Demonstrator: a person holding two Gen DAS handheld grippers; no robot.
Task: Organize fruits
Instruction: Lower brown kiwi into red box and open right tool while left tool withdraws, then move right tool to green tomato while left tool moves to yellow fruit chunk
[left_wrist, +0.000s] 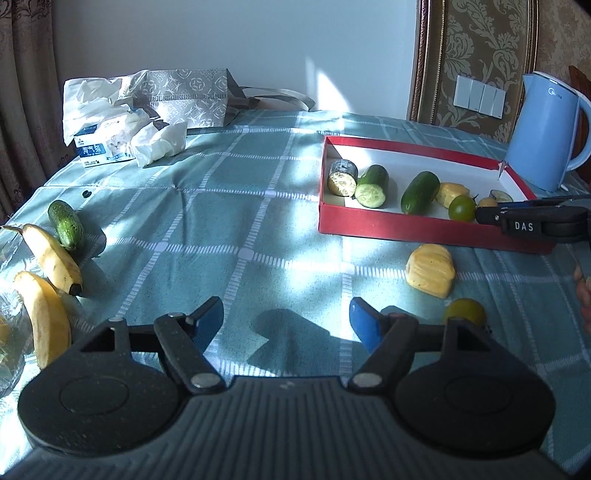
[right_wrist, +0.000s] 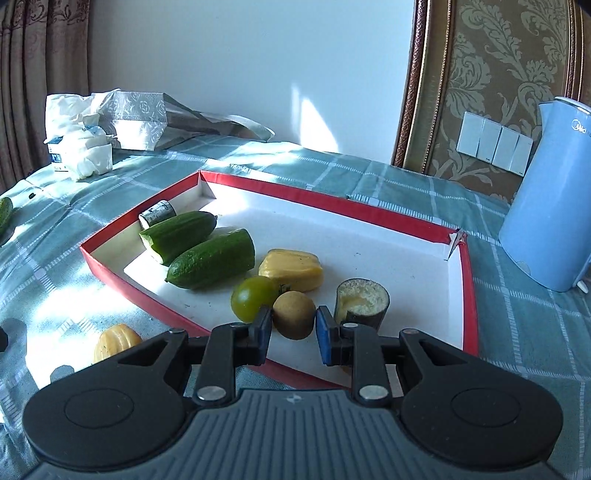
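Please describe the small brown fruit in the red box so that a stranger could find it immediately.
Look at the red box with the white floor, beside the blue kettle. Near its front edge, the right gripper is shut on a small kiwi. It sits between a green tomato and a dark-skinned cut piece, and it alone is brown and dull-skinned.

A brown kiwi (right_wrist: 294, 315) sits between the right tongs (right_wrist: 291, 338) in the red tray (right_wrist: 469, 288), beside a green tomato (right_wrist: 253, 297). Two bananas (left_wrist: 51, 258) lie on the surface.
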